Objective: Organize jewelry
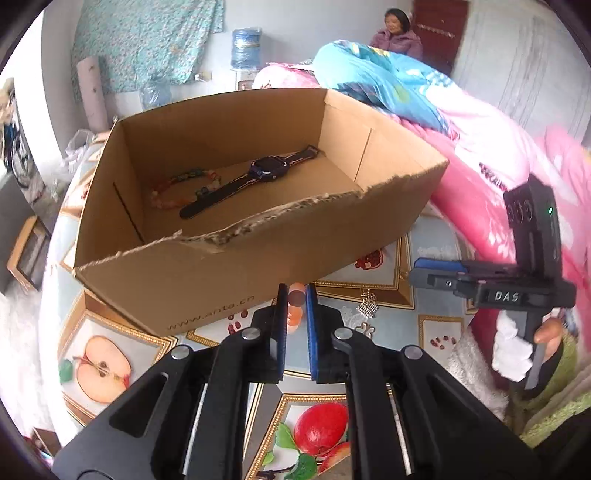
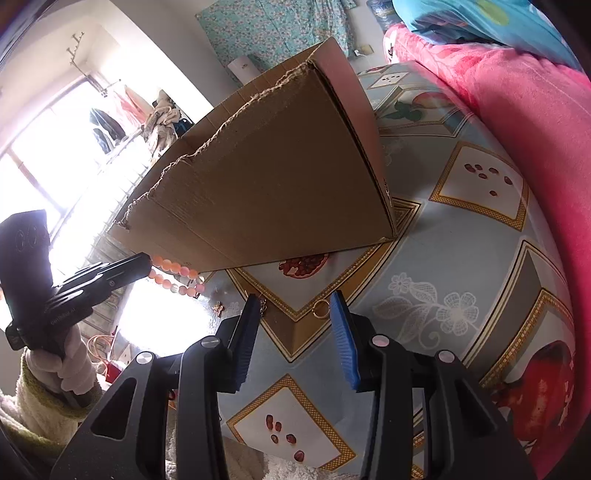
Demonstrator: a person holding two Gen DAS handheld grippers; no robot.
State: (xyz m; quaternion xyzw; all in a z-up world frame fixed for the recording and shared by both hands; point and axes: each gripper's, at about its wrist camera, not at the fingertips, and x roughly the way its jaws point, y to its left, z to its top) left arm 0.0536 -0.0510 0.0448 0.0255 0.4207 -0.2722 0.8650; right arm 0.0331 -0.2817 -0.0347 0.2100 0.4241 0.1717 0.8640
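My left gripper (image 1: 296, 295) is shut on an orange bead bracelet (image 1: 296, 295), held just in front of the open cardboard box (image 1: 229, 273). The right wrist view shows the same bracelet (image 2: 177, 275) hanging from the left gripper (image 2: 147, 264) beside the box (image 2: 277, 184). Inside the box lie a dark watch (image 1: 255, 177) and a colourful bracelet (image 1: 181, 184). My right gripper (image 2: 295, 302) is open and empty above the tablecloth, near a gold ring (image 2: 320, 309). It also shows in the left wrist view (image 1: 417, 273). A silver charm (image 1: 367, 304) lies on the cloth.
The box stands on a fruit-print tablecloth (image 2: 461, 258). Pink and blue bedding (image 1: 461, 129) is piled to the right. A small gold butterfly piece (image 2: 218, 308) lies near the table edge. A person (image 1: 397, 35) sits at the far back.
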